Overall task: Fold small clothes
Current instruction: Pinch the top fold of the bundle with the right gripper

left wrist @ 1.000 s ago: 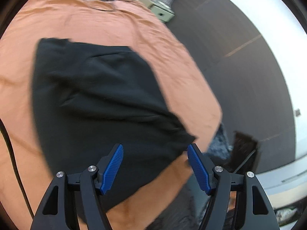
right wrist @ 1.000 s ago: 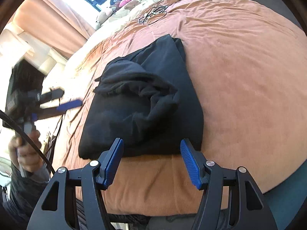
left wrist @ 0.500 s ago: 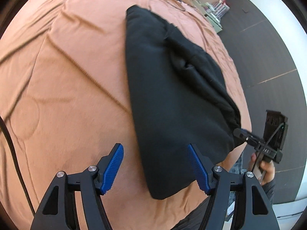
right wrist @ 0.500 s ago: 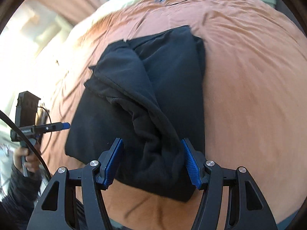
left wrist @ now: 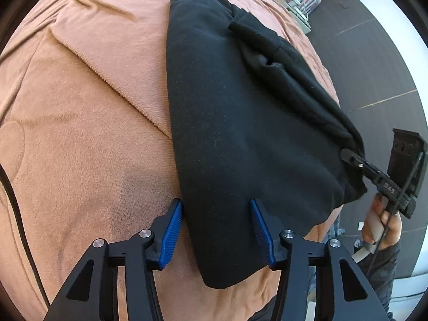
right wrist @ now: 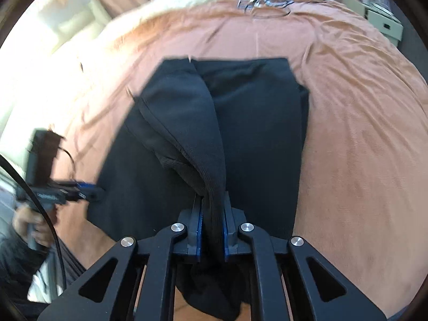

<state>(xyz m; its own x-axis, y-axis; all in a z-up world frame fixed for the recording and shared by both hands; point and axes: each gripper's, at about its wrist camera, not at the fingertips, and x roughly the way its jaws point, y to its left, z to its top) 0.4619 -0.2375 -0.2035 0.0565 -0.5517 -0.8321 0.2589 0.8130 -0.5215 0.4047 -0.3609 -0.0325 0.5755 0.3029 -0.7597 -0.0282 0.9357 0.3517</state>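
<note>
Black fabric dominates both wrist views: the black garment (left wrist: 240, 133) lies partly folded on the bed (left wrist: 80, 107), which is covered in an orange-brown blanket.

Nearest, in the right wrist view, the right gripper (right wrist: 211, 219) has just closed. A second ago its fingers stood wide, clear of the cloth; now they are nearly together, pinching a bunched ribbed edge of the garment at 6 o'clock. The gathered fold rises from the grip toward 12 o'clock.

In the left wrist view, the left gripper (left wrist: 216, 214) has also been closing and stands at moderate width. The near corner of the garment lies between its fingers at 6 o'clock; the left pad is at the cloth's edge, but no firm pinch is visible. The right gripper appears at 3 o'clock, clamped on the garment's far corner.

Farther out, cables (right wrist: 264, 1) lie on the bed at 12 o'clock.

Judgement: one corner is secured and the second grasp is pending, so the next fold can likely begin once both hold.
</note>
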